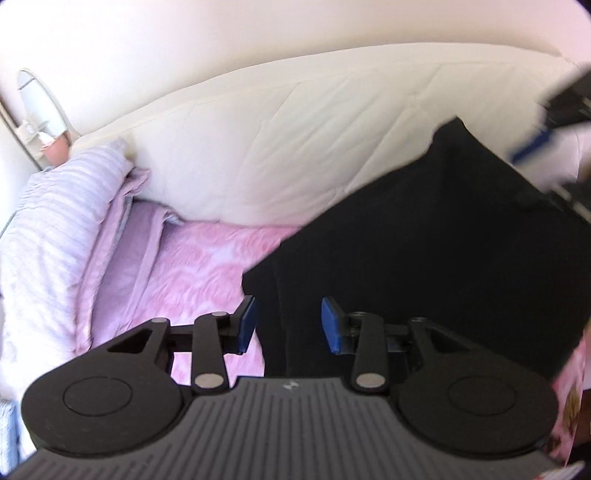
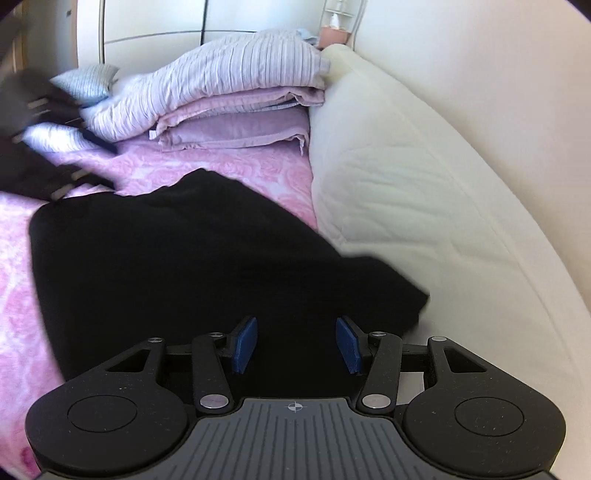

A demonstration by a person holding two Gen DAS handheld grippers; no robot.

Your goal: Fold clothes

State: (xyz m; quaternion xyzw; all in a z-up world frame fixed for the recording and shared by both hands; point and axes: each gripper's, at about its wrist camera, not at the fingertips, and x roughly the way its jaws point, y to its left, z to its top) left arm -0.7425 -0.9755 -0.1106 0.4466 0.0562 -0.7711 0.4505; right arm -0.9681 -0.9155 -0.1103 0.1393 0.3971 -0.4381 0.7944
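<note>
A black garment lies spread and only partly folded on the pink bedspread, against the bed's white padded side. Both the left gripper and right gripper hover above it, jaws apart, holding nothing. Folded bedding sits stacked at the bed's far end.

Black garment flat on pink bedspread

Home bedroom: bed under pink floral cover, folded lilac bedding stack, cream padded headboard, pale wardrobe doors, probably toiletries shelf behind.
</note>
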